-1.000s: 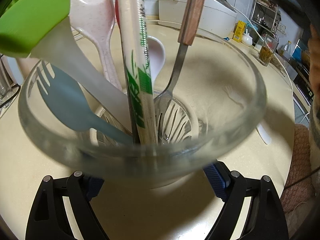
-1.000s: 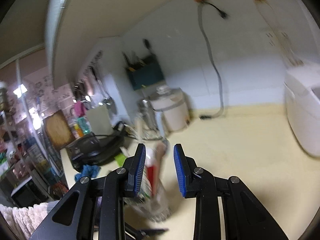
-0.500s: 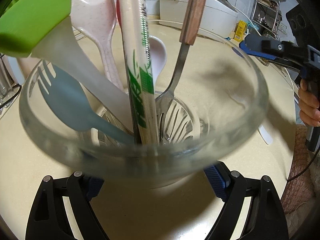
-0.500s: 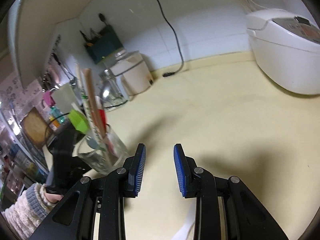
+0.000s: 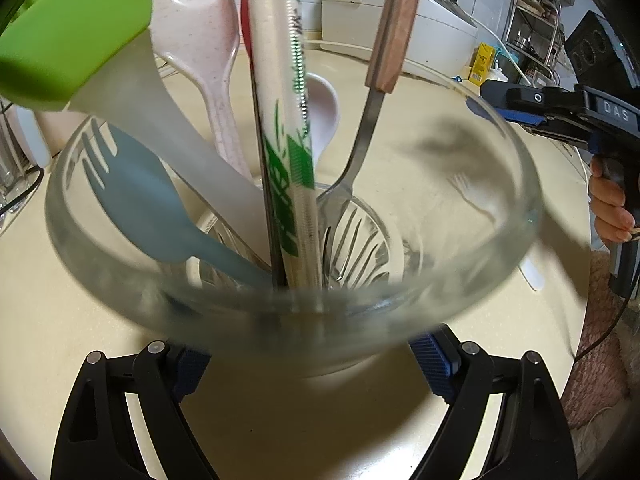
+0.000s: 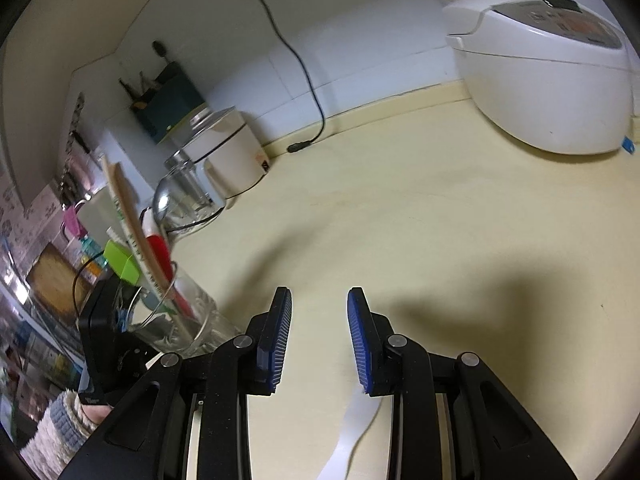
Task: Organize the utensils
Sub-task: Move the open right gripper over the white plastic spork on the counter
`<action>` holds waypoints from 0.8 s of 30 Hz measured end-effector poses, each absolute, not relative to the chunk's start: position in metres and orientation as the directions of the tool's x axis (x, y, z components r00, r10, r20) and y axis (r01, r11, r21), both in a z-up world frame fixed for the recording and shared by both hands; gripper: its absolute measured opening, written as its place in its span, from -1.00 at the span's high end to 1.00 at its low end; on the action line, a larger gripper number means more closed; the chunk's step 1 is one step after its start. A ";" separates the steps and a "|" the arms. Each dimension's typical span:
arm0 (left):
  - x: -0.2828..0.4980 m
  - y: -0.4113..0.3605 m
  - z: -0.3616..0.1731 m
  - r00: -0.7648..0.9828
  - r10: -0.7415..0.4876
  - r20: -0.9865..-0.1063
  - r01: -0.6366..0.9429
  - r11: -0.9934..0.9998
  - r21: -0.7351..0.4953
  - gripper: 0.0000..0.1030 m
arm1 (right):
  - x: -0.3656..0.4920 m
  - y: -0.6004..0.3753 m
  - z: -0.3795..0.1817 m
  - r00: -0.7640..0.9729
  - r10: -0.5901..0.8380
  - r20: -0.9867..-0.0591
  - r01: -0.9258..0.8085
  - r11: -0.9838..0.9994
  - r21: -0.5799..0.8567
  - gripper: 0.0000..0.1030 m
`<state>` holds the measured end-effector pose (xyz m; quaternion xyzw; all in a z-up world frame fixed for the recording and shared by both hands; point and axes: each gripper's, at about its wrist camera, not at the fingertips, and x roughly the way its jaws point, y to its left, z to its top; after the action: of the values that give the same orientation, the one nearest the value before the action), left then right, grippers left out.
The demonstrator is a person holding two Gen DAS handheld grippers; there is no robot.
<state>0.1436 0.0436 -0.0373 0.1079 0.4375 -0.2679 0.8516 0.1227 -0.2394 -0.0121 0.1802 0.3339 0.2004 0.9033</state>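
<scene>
A glass cup (image 5: 500, 208) stands on the cream counter (image 6: 440, 220) with my left gripper (image 5: 310, 364) shut on its base, a blue pad on each side. Inside it are a blue plastic fork (image 5: 140, 200), a wooden-handled metal fork (image 5: 360, 152), sleeved chopsticks (image 5: 288, 120), a green-headed spatula (image 5: 80, 28) and a pink spoon (image 5: 200, 40). My right gripper (image 6: 319, 308) hangs open low over the counter, right of the cup (image 6: 188, 320), with nothing between its pads. A white plastic utensil (image 6: 352, 432) lies on the counter just under its right finger.
A white rice cooker (image 6: 548, 72) stands at the back right by the wall. A smaller white pot (image 6: 228, 156) and a glass jar (image 6: 184, 184) sit behind the cup, with a black cable (image 6: 300, 60) hanging down the wall. A hand (image 5: 608, 208) holds the right gripper's handle.
The right gripper has come down and tilted toward the counter, and it now shows at the right edge of the left wrist view. The left gripper and cup have stayed still.
</scene>
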 end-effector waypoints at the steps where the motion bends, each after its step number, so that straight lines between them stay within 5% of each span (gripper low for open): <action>1: 0.143 0.044 -0.037 0.474 -0.361 -0.803 0.551 0.833 -0.050 -0.72 | 0.123 -0.243 -0.012 0.700 0.479 -0.530 -0.232 0.854 0.465 0.43; 14: 0.144 0.042 -0.037 0.474 -0.360 -0.803 0.551 0.833 -0.048 -0.73 | 0.111 -0.278 -0.030 0.690 0.376 -0.618 -0.085 0.891 0.446 0.43; 24: 0.146 0.043 -0.037 0.471 -0.368 -0.801 0.552 0.832 -0.058 -0.73 | 0.093 -0.244 -0.043 0.642 0.325 -0.695 -0.145 0.941 0.306 0.43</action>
<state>0.1456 0.0428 -0.0366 0.1050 0.4374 -0.2702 0.8513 0.0927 -0.2443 -0.0429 0.1119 0.4025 0.1306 0.8991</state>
